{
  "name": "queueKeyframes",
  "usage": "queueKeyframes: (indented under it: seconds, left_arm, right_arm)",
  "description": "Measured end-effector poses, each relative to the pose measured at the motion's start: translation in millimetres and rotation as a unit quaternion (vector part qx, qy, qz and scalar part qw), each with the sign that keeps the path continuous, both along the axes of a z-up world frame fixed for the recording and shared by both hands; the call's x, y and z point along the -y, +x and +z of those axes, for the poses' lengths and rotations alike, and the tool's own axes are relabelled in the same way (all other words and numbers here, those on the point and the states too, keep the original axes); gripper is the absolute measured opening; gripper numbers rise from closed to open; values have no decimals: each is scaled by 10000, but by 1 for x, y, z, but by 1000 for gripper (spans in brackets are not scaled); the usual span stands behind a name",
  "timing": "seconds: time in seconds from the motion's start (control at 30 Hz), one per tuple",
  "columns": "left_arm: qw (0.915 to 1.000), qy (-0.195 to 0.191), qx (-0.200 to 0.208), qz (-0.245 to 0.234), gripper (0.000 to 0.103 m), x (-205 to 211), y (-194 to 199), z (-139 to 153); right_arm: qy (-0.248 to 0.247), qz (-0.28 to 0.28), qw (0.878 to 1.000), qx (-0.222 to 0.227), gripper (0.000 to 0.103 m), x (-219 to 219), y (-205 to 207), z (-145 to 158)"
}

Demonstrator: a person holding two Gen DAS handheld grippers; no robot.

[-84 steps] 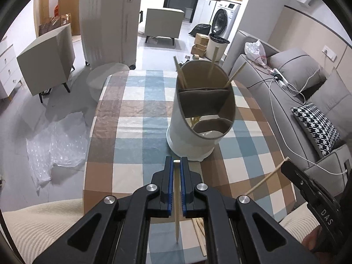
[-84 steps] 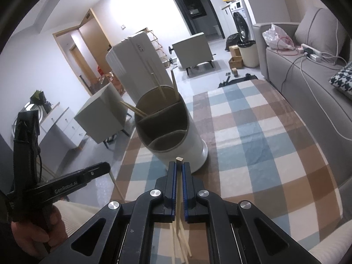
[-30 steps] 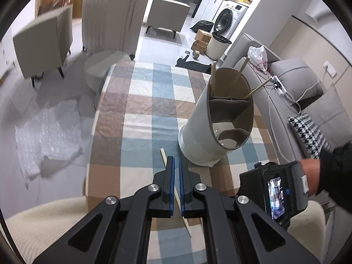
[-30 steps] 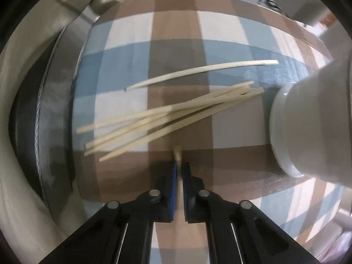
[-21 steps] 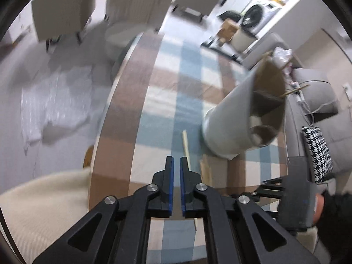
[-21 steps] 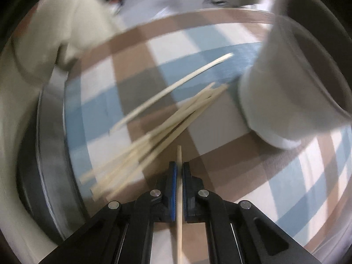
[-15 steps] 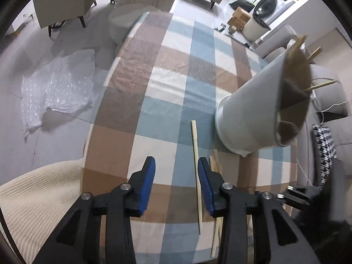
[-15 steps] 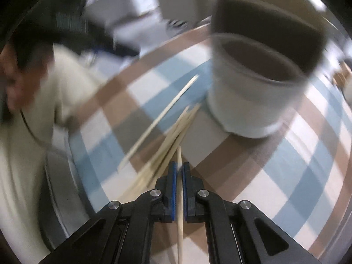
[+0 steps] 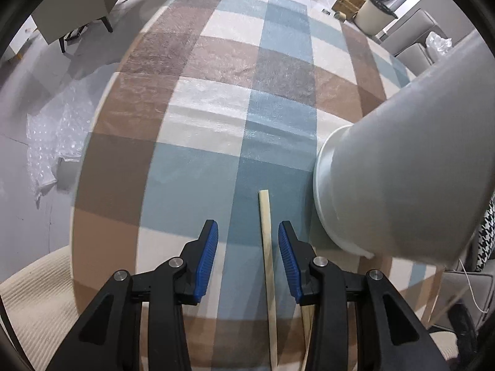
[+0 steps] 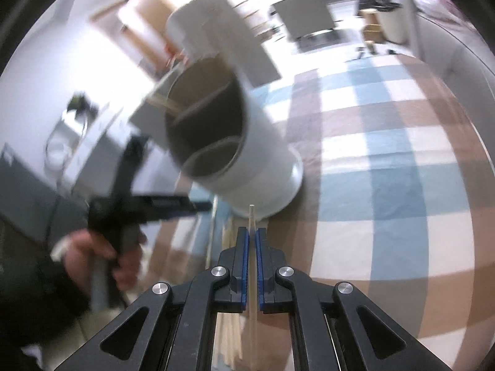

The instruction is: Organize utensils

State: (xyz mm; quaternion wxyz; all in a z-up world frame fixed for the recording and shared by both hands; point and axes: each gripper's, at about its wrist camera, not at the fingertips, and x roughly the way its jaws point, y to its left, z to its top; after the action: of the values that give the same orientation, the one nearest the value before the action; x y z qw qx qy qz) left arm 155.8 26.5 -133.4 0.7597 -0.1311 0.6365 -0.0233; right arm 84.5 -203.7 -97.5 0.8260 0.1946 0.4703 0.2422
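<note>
Since a second ago, the left gripper [image 9: 247, 241] has dropped toward the blue, brown and white checked tablecloth [image 9: 216, 99] and its blue-padded jaws have just been opening; they stand apart, astride a pale wooden chopstick [image 9: 266, 253] that lies flat on the cloth, closer to the right pad and touched by neither. The right gripper [image 10: 252, 241] has swung up from the cloth and is clamped on a thin pale wooden stick [image 10: 251, 216], whose tip points at the base of the white cylindrical utensil holder [image 10: 256, 167]. Only the right wrist view looks into the holder: brown dividers split it into compartments, and stick ends rise from the far one. It also shows, blurred, the person's left hand [image 10: 92, 253] gripping its tool, and more loose sticks [image 10: 229, 235] on the cloth. The left wrist view shows only the holder's outer wall [image 9: 402, 179], just right of the lying chopstick.
</note>
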Motion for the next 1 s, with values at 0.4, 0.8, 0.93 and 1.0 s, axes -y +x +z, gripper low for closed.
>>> queueKeyframes:
  seconds: [0.4,0.8,0.93,1.0]
  left_arm:
    - [9969,667,326,-260,2,10,-1,1]
    - [9874,306,1538,-190,2,-1,-38,65]
    - [9833,52,1813,-162,1,9,-52,93]
    - [9818,-33,1890,-184,1,10,-53,98]
  right_arm:
    - [144,-518,9985,84,4,11,-6,-1]
    - [-178,-879,9939,640,4,9,-23,26]
    - [-288,-824,9922,891,4,-1,-31,38]
    - [-299,-821,9914,970,4,-5,-35,42]
